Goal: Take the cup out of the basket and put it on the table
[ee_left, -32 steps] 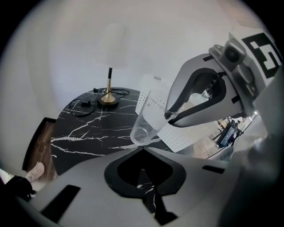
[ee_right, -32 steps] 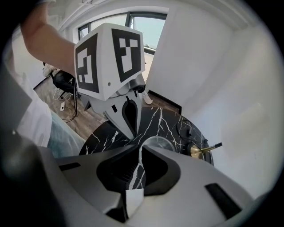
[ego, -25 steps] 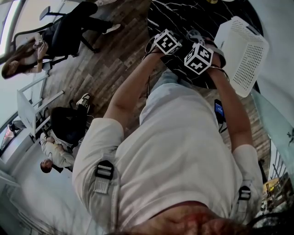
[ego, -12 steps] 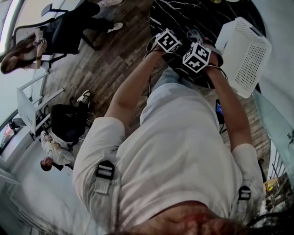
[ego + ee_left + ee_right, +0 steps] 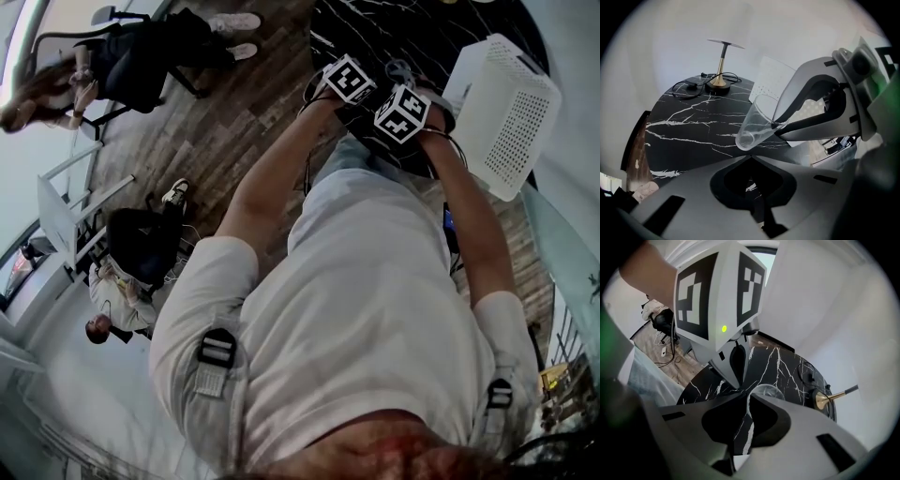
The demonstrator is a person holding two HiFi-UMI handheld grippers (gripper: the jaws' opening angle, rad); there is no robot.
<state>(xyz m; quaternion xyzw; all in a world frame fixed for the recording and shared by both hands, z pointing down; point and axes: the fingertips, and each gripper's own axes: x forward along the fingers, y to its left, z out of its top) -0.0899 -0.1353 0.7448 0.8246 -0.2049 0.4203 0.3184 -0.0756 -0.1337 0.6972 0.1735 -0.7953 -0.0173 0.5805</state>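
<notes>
A clear plastic cup (image 5: 757,126) hangs tilted above the black marble table (image 5: 693,126), its base pointing toward the left gripper. My right gripper (image 5: 776,125) is shut on the cup's rim; in the right gripper view the cup (image 5: 767,392) shows just past its closed jaws (image 5: 746,399). My left gripper (image 5: 752,158) is shut with nothing in it and sits close beside the right one. The white perforated basket (image 5: 511,112) stands at the table's right. In the head view both marker cubes, left (image 5: 349,80) and right (image 5: 403,112), are side by side over the table's near edge.
A brass lamp (image 5: 723,65) with black cables (image 5: 693,85) stands at the far side of the table. The basket (image 5: 771,77) rises behind the cup. People sit on chairs (image 5: 141,56) on the wooden floor to the left.
Both grippers have stayed close together and drifted slightly toward the table. The right gripper's hold on the cup has not visibly changed.
</notes>
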